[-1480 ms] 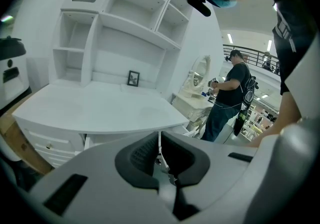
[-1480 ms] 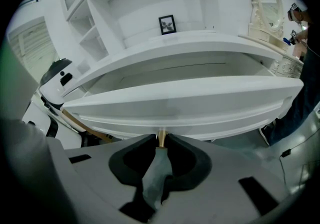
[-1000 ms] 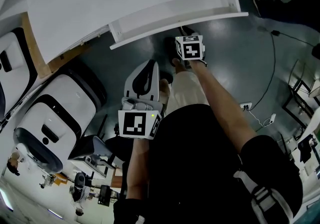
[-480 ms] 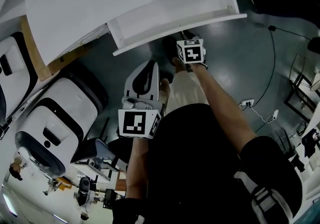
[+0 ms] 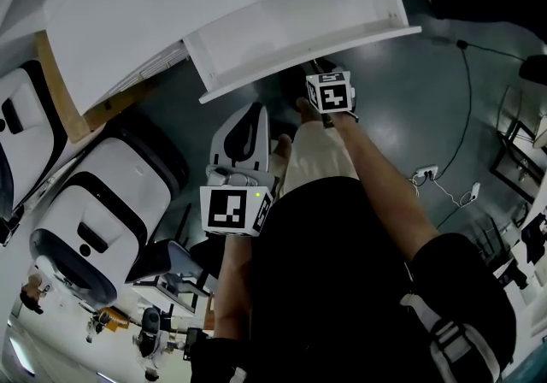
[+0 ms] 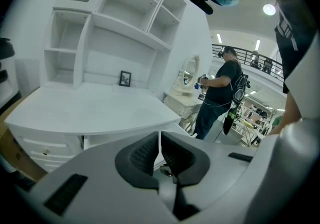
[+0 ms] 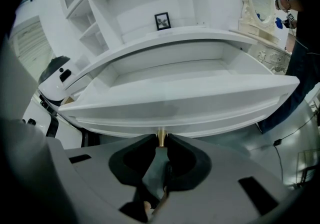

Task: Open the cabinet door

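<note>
The brass knob (image 7: pixel 161 137) of the white drawer (image 7: pixel 175 95) is pinched between the jaws of the right tool (image 7: pixel 161 141). The drawer front lies just beyond the tool's tips, and the tray is seen drawn out from under the tabletop (image 6: pixel 90 110). The left tool (image 6: pixel 159 140) is held apart from the drawer, its jaws pressed together on nothing. Beyond it, white shelves (image 6: pixel 125 33) and a small picture frame (image 6: pixel 125 78) are seen. A grey floor (image 5: pixel 410 99) lies below, and a person (image 6: pixel 220 88) stands to the right.

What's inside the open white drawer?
In the drawer only a bare white bottom shows, no things. Its front panel hides the nearest strip, where the right tool grips the brass knob.
</note>
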`<state>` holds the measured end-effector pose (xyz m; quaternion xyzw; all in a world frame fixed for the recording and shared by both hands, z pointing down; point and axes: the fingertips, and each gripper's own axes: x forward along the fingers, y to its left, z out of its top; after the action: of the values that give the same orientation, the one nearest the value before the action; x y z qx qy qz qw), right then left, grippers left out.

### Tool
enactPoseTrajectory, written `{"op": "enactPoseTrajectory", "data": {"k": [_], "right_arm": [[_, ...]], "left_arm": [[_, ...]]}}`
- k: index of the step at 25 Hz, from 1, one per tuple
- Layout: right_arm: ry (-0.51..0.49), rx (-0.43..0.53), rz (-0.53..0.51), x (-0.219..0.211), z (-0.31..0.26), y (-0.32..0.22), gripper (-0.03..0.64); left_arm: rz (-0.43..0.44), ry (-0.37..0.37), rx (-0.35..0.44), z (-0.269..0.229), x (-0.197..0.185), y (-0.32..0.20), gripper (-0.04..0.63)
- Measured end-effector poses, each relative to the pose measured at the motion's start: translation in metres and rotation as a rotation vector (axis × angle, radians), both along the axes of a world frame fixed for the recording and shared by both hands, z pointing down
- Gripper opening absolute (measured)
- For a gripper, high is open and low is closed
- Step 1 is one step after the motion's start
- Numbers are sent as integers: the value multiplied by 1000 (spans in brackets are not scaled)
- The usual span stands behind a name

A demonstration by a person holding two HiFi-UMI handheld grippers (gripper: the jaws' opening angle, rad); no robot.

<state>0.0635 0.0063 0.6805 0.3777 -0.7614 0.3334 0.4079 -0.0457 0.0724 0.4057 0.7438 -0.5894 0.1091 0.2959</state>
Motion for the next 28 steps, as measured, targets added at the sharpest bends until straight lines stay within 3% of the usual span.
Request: {"op": "enactPoseTrajectory", "data": {"k": [28], "right_arm": [[28, -32, -2, 25, 2, 47, 89]], "left_arm": [[51, -2, 13, -3, 3, 3, 32]]}}
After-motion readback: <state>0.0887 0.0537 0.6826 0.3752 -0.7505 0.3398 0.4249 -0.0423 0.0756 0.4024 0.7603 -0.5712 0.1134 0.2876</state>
